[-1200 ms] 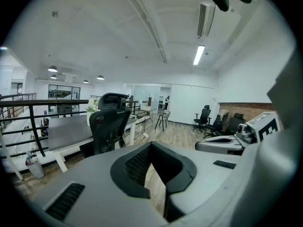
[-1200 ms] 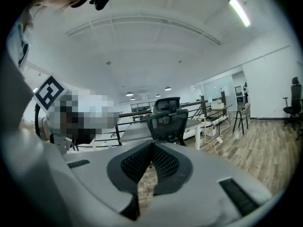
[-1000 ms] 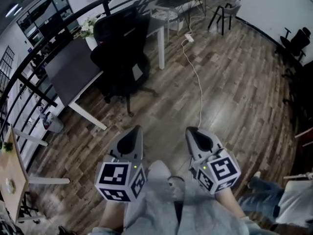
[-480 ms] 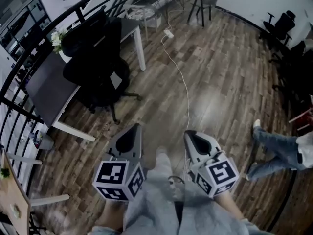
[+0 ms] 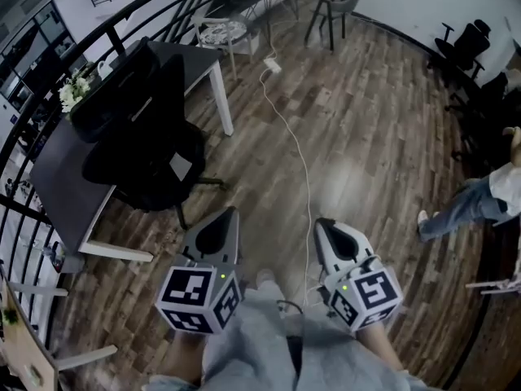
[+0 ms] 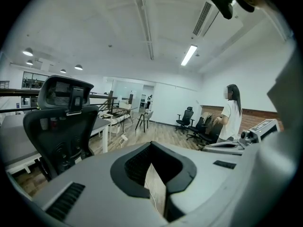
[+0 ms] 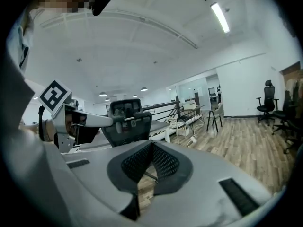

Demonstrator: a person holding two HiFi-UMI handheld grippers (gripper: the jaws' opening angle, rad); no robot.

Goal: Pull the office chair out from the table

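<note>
The black office chair (image 5: 146, 141) with a headrest stands tucked against the long side of a dark-topped table (image 5: 53, 177) with white legs, at the left of the head view. My left gripper (image 5: 226, 216) and right gripper (image 5: 324, 226) are held side by side in front of me, both shut and empty, a good stretch of floor short of the chair. The left gripper view shows the chair's back (image 6: 57, 122) at the left beyond the shut left gripper (image 6: 152, 174). In the right gripper view the chair (image 7: 125, 119) is straight ahead past the right gripper (image 7: 144, 167).
A white cable (image 5: 297, 153) runs along the wooden floor from a power strip (image 5: 271, 65) toward me. A person (image 5: 480, 202) stands at the right. Black chairs (image 5: 464, 43) line the right wall; a grey chair (image 5: 334, 10) and a small round table (image 5: 221, 32) stand at the back. A black railing (image 5: 24, 120) runs behind the table.
I have moved toward the chair: it and the table now sit lower and further left in the head view. The person at the right has shifted. Both grippers stay shut.
</note>
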